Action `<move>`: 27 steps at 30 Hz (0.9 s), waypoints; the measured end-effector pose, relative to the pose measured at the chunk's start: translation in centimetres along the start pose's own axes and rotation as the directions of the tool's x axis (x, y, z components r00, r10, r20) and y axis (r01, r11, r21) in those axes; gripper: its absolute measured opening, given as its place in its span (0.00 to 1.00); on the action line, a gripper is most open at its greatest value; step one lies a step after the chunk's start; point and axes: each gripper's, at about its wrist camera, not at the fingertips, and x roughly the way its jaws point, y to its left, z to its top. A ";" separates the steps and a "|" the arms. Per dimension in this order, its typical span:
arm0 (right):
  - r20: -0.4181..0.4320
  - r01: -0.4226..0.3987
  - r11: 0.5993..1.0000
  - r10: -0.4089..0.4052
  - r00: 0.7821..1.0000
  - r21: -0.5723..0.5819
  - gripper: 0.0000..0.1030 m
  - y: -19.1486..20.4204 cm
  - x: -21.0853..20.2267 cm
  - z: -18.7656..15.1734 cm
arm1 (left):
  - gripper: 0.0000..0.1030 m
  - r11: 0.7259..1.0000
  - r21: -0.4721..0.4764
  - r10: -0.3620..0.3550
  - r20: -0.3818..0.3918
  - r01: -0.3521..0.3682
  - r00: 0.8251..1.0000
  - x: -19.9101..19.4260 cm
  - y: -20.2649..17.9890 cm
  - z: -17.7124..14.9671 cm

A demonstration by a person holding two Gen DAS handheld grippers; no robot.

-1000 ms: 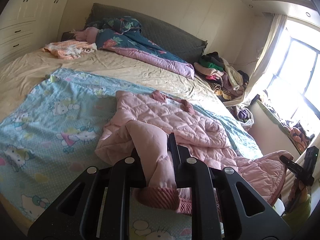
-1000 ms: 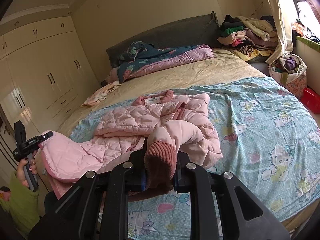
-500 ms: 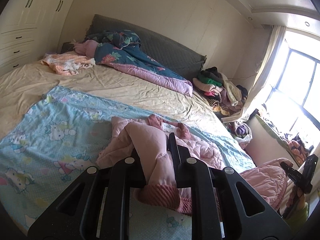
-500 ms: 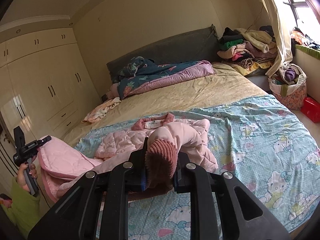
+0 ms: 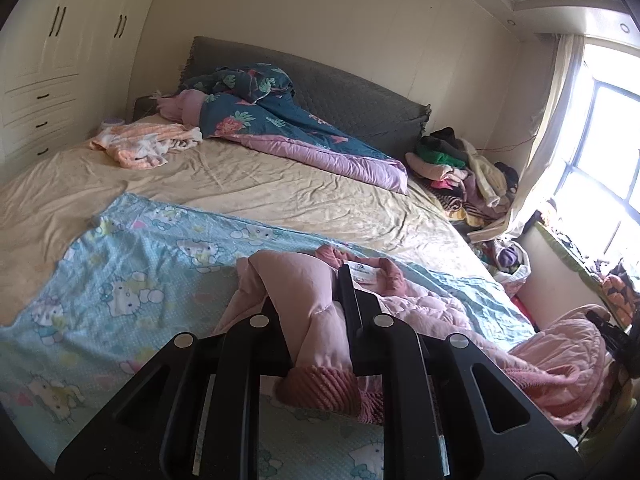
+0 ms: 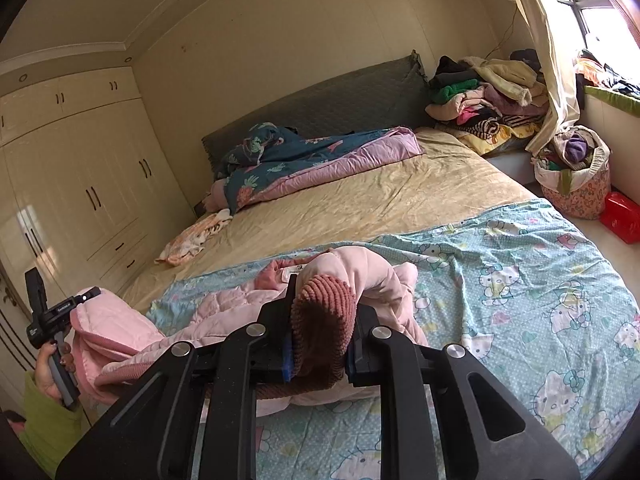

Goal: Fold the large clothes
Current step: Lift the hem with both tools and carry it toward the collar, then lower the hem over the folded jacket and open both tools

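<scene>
A pink quilted jacket lies bunched on the blue cartoon-cat sheet at the near end of the bed. Its collar with a white label faces up. My left gripper is shut on one sleeve, and the ribbed rose cuff hangs below the jaws. My right gripper is shut on the other sleeve at its ribbed cuff. Both sleeves are lifted off the jacket. The jacket's hem trails off the bed's near edge by the hand that holds the other gripper.
A floral duvet and a peach garment lie by the grey headboard. A pile of clothes sits at the far corner by the curtain. A bag of clothes and a red box stand on the floor. Wardrobes line one side.
Both grippers have risen and pulled back with the sleeves. The jacket, spread flatter before, is now drawn up and bunched, with its collar label showing.
</scene>
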 end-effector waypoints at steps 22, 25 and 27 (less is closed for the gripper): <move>-0.086 0.099 0.988 -0.089 0.992 0.122 0.17 -5.4 10.9 2.8 | 0.12 0.986 0.069 0.155 -0.032 -0.152 0.987 10.6 0.6 1.8; -0.104 0.106 0.985 -0.092 0.990 0.134 0.17 -6.3 12.6 3.0 | 0.12 0.980 0.085 0.182 -0.044 -0.177 0.982 12.4 0.6 1.8; -0.116 0.096 0.983 -0.078 0.990 0.158 0.17 -7.0 13.7 3.1 | 0.12 0.978 0.092 0.194 -0.054 -0.188 0.980 13.5 0.6 1.8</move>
